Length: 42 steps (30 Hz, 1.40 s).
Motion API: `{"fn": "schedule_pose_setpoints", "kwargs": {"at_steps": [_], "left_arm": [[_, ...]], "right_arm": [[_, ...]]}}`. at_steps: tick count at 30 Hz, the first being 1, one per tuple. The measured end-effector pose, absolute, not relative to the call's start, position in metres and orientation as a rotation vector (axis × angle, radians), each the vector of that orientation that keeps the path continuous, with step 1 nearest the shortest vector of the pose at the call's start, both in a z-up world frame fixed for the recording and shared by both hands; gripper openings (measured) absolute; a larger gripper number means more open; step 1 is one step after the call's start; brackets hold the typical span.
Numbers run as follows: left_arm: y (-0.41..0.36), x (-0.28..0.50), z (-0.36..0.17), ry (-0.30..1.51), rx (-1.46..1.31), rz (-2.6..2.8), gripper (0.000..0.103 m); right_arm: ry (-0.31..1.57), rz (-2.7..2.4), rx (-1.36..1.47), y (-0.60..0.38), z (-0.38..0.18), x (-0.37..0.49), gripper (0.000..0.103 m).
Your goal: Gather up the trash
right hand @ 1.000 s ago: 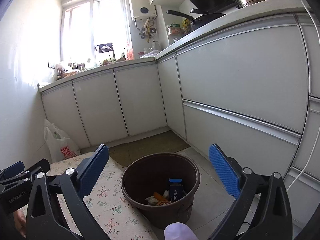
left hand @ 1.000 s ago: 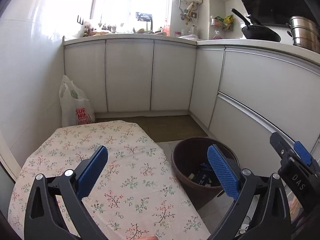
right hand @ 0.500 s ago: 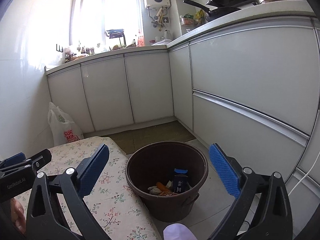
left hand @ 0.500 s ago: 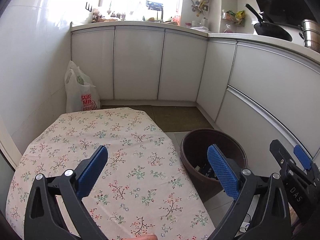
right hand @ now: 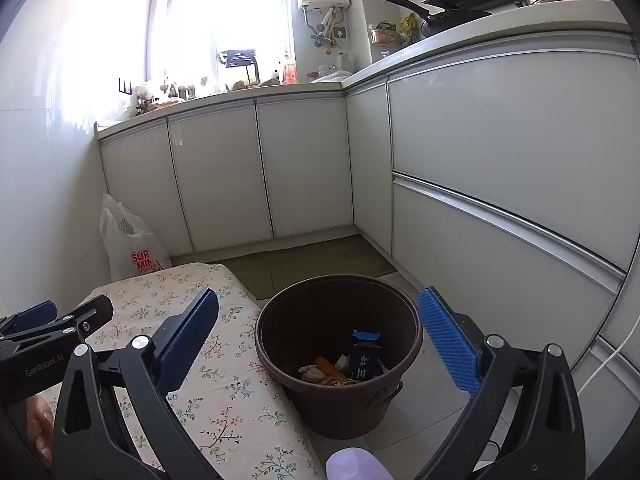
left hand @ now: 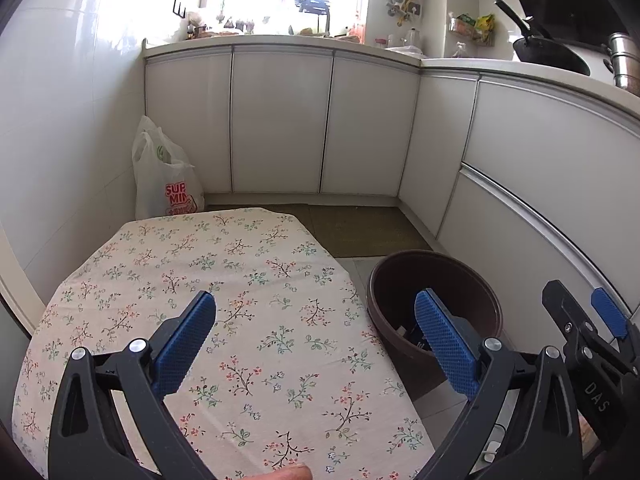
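Note:
A dark brown bin (right hand: 340, 360) stands on the floor beside the table, holding a dark blue carton (right hand: 363, 360), an orange scrap and crumpled wrappers. In the left wrist view the bin (left hand: 436, 280) sits right of the flowered tablecloth (left hand: 224, 304). My left gripper (left hand: 316, 336) hangs open over the cloth's right side, nothing between its blue pads. My right gripper (right hand: 320, 328) is open above the bin with empty fingers. No loose trash shows on the cloth.
White cabinets (right hand: 500, 184) line the back and right walls under a cluttered counter. A white shopping bag (left hand: 164, 176) leans in the left corner. A brown floor mat (left hand: 360, 228) lies beyond the table. A pale purple object (right hand: 356, 464) shows at the bottom edge.
Both grippers have drawn back and tilted down a little, so more of the tablecloth and bin show. Both stayed open and empty.

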<state>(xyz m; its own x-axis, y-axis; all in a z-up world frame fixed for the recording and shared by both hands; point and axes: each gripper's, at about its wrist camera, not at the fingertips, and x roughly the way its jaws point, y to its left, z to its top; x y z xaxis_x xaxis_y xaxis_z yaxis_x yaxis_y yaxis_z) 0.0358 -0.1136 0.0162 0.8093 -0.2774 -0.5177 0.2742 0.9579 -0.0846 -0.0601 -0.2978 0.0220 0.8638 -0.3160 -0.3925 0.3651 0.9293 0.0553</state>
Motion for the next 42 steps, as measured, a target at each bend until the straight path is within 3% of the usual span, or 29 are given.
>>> {"fn": "schedule_pose_setpoints", "kwargs": {"at_steps": [42], "left_arm": [[-0.115, 0.05, -0.002, 0.621, -0.004, -0.285, 0.097]], "right_arm": [[0.464, -0.322, 0.115, -0.294, 0.005, -0.045, 0.096]]}}
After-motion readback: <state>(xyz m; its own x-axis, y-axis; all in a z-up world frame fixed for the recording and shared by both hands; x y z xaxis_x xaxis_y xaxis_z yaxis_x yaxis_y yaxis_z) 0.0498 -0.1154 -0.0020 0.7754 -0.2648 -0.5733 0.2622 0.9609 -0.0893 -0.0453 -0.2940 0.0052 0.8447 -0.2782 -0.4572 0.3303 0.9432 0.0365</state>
